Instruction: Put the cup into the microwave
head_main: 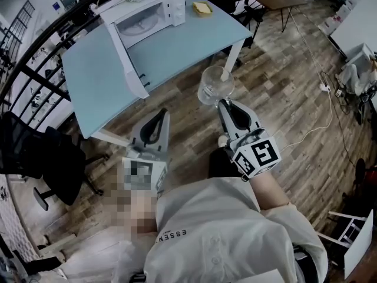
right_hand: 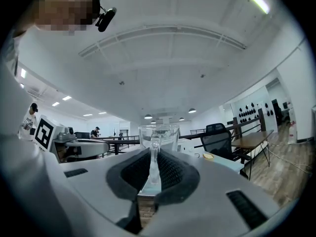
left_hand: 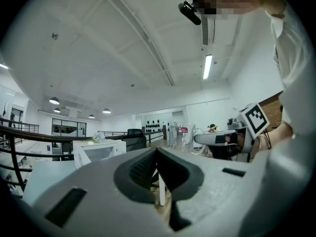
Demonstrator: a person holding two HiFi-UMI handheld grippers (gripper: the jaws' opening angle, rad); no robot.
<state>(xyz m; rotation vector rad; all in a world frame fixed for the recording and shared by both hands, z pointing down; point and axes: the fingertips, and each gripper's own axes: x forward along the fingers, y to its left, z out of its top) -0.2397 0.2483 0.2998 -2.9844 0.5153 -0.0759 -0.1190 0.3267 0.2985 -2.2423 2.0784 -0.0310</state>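
A clear glass cup [head_main: 215, 86] with a handle hangs in the air off the near edge of the pale blue table [head_main: 94, 81]. My right gripper [head_main: 222, 102] is shut on its handle [right_hand: 154, 162], and the cup [right_hand: 159, 135] stands upright past the jaw tips. The white microwave [head_main: 147, 19] sits at the far side of the table with its door [head_main: 126, 58] swung wide open towards me. My left gripper [head_main: 162, 112] is to the left of the cup, shut with nothing in it. In the left gripper view the jaws of my left gripper [left_hand: 157, 151] meet, with the microwave [left_hand: 96, 152] ahead left and the cup [left_hand: 182, 135] ahead right.
A small yellow thing [head_main: 202, 7] lies on the table right of the microwave. A black office chair [head_main: 35, 158] stands at the left on the wooden floor. A dark railing [head_main: 35, 52] runs behind the table. Cables and a power strip [head_main: 324, 87] lie on the floor at the right.
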